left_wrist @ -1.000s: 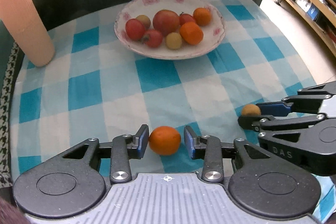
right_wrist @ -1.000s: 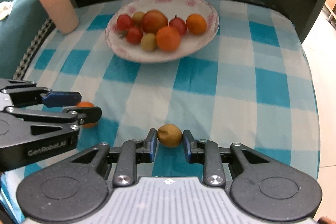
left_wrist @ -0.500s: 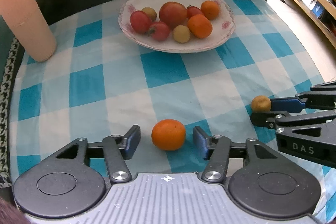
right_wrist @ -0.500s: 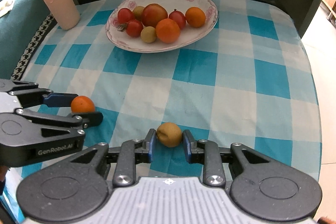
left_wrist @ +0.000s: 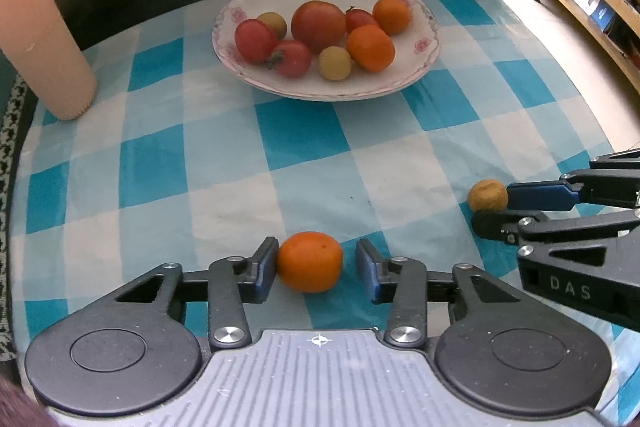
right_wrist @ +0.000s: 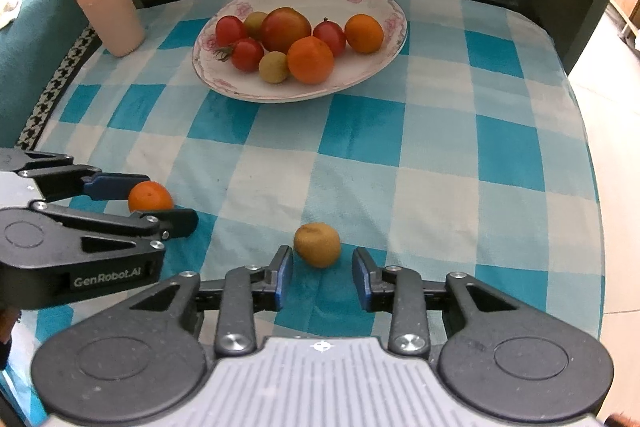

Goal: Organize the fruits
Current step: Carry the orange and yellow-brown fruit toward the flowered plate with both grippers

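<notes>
An orange (left_wrist: 310, 261) lies on the checked cloth between the jaws of my left gripper (left_wrist: 316, 251), which are closing. The left pad touches it and the right pad stands a little off. A small brown fruit (right_wrist: 317, 244) rests on the cloth between the fingers of my right gripper (right_wrist: 322, 259); its jaws are opening, with a gap on both sides. Each gripper also shows from the side in the other view: left gripper (right_wrist: 166, 203), right gripper (left_wrist: 494, 211). The flowered plate (left_wrist: 400, 91) at the back holds tomatoes, oranges and small yellowish fruits.
A ribbed pink cup (left_wrist: 44, 35) stands at the back left of the blue-and-white cloth (left_wrist: 304, 131). A dark raised edge runs behind the plate (right_wrist: 256, 95). The table drops off to the floor on the right, where wooden shelves stand.
The left jaws spread wide off the orange, then came back in around it. The right jaws let go of the brown fruit and moved apart. Both fruits stayed on the cloth.
</notes>
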